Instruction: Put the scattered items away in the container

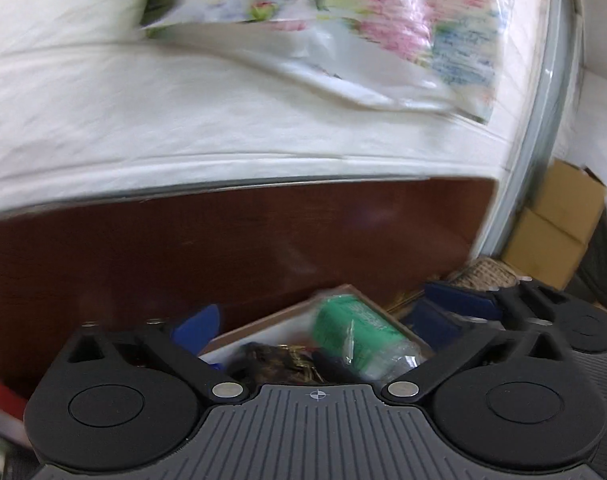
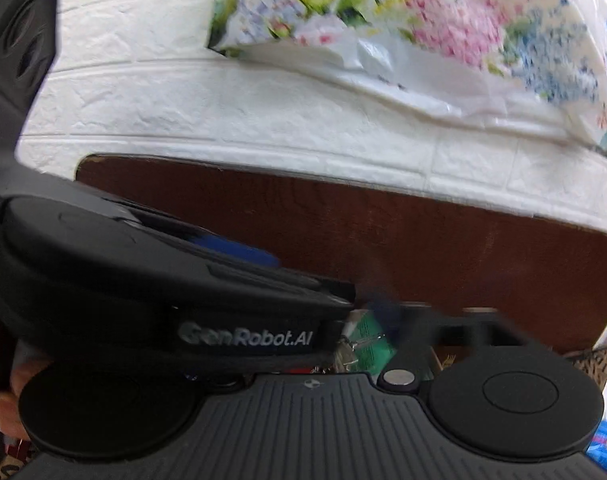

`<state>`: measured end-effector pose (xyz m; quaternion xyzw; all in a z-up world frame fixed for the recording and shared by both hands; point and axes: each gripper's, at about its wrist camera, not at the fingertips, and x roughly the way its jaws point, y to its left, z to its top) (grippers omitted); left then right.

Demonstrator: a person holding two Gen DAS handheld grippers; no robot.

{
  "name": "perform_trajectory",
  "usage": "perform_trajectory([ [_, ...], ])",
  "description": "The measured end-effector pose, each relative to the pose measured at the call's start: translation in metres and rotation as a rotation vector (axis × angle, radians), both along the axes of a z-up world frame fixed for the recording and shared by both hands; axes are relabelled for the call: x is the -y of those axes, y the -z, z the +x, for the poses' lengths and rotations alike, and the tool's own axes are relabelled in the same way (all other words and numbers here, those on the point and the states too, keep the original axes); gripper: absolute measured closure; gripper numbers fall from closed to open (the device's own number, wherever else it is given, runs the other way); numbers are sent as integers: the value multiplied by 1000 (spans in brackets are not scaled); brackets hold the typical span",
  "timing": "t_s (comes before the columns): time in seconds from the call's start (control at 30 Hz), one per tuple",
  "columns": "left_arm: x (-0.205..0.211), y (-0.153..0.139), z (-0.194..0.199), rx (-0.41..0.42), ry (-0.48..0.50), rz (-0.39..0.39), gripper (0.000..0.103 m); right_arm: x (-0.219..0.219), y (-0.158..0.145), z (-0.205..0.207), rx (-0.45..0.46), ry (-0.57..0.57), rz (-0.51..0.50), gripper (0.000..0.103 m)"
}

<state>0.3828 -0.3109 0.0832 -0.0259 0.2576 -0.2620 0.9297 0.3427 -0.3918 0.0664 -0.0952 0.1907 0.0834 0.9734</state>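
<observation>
Green packet [image 1: 357,330], wrapped in clear crinkled plastic, lies tilted in an open box [image 1: 263,326] with a brown rim and white inner wall, low in the left wrist view. Beside it in the box sits a dark, gold-flecked item [image 1: 281,362] too blurred to name. The box stands in front of a reddish-brown wooden panel [image 1: 223,248], with a white brick-textured wall [image 1: 143,120] above and a floral plastic bag [image 1: 383,20] hanging on it. The left gripper [image 1: 335,320] has its blue-padded fingers [image 1: 201,326] spread wide on either side of the packet, not touching it. In the right wrist view, the right gripper [image 2: 383,312] is mostly hidden behind the other gripper's black body; its jaws appear apart, with nothing seen held. A sliver of the green packet shows there. Cardboard boxes [image 1: 551,232] are stacked at the far right.
</observation>
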Motion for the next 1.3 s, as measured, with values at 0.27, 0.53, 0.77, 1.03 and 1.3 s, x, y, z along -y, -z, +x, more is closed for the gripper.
perform_trajectory([
  [0.27,-9,6,-10,-32,10,21,0,-1,6,-10,-63,3,-7,12],
  [0.53,-30,-23,-55,-13,-4,-1,0,-15,-21,-47,-46,-8,-32,5],
  [0.77,-65,-32,-111,-112,-125,-21,0,-39,-44,-103,-31,30,17,1],
  [1.03,-122,-35,-201,-55,-175,53,0,-102,-46,-195,-5,-107,14,0],
  [1.3,-191,-8,-281,22,-320,48,0,-154,-27,-259,-13,-281,19,0],
])
